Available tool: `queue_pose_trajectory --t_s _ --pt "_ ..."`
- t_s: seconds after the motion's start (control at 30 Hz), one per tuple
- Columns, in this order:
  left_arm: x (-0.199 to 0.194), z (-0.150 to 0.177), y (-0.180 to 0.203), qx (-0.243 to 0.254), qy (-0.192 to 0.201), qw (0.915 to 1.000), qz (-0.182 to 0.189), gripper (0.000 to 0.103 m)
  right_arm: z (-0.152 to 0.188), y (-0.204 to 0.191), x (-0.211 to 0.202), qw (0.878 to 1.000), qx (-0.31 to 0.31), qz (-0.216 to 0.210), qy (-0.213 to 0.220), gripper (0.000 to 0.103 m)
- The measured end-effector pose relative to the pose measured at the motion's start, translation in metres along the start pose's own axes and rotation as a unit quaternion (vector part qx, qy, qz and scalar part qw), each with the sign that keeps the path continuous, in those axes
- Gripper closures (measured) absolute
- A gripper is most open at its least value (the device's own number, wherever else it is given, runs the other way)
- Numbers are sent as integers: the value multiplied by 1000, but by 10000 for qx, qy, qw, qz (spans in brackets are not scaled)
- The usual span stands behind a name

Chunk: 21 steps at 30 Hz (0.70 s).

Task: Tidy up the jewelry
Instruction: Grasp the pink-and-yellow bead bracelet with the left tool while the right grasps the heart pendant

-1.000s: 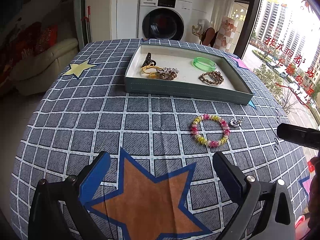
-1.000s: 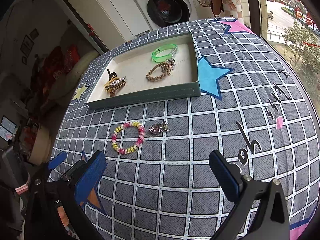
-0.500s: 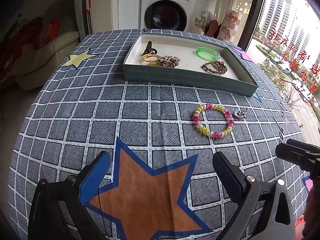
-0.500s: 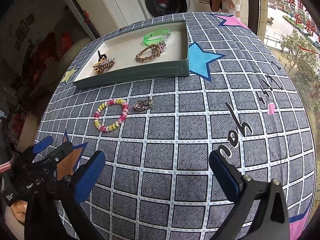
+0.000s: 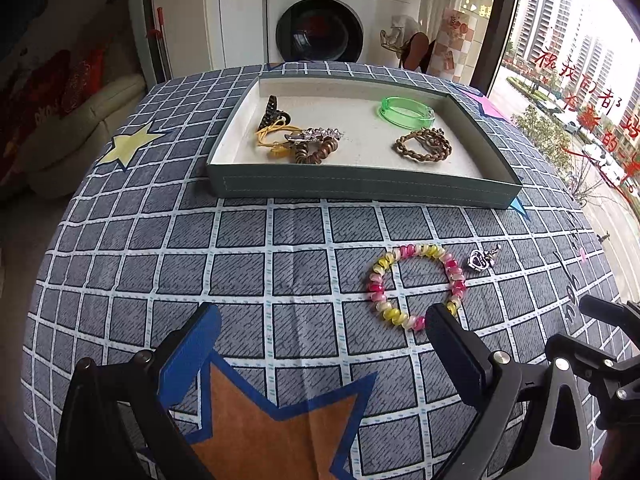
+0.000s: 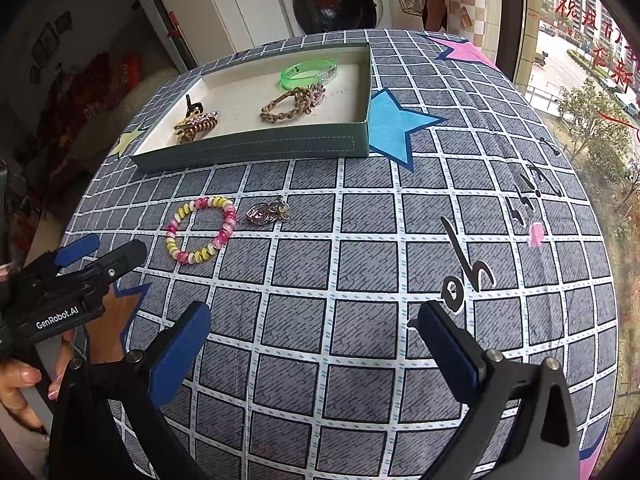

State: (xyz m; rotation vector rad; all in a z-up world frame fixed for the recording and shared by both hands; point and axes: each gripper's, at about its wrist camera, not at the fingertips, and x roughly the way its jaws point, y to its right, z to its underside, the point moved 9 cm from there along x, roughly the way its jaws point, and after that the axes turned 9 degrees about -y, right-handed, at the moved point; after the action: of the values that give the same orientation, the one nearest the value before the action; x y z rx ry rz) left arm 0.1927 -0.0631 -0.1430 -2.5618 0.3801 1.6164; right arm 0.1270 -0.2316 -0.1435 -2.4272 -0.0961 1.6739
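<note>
A pink and yellow beaded bracelet (image 5: 376, 288) (image 6: 229, 216) lies flat on the checked tablecloth, with a small silver heart charm (image 5: 482, 258) (image 6: 266, 212) just to its right. Behind them stands a shallow grey-green tray (image 5: 360, 186) (image 6: 256, 148) holding a green bangle (image 5: 400, 120), a brown chain bracelet (image 5: 416, 157), a black hair clip (image 5: 270, 114) and a crystal clip (image 5: 316, 136). My left gripper (image 5: 322, 314) (image 6: 104, 250) is open, its right finger just short of the beaded bracelet. My right gripper (image 6: 312, 314) is open over bare cloth, well short of the charm.
A washing machine (image 5: 320, 32) stands beyond the table's far edge, a cream sofa (image 5: 80, 120) to the left and a large window to the right. The round table falls away on all sides. A hand (image 6: 24, 384) holds the left gripper.
The left gripper has moved forward and right, so the beaded bracelet now sits close to its right finger. The right gripper's view has shifted slightly. Nothing was grasped.
</note>
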Motion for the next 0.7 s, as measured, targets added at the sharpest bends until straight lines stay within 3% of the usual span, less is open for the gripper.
queue_pose_trajectory --t_s 0.33,0.47,0.63,0.7 --pt "30 -20 19 529 -116 9984 -160 0 -11 -2 7 9995 -281 138 -1 0" --pt "37 -22 25 708 -193 9971 -223 10 -16 -7 12 9987 -470 204 2 1" --pt "36 -21 35 829 -127 9965 12 31 -21 -9 22 9978 -589 307 -59 6" --pt "35 -20 41 922 -111 9956 151 53 -23 -9 27 9976 -600 340 -93 10"
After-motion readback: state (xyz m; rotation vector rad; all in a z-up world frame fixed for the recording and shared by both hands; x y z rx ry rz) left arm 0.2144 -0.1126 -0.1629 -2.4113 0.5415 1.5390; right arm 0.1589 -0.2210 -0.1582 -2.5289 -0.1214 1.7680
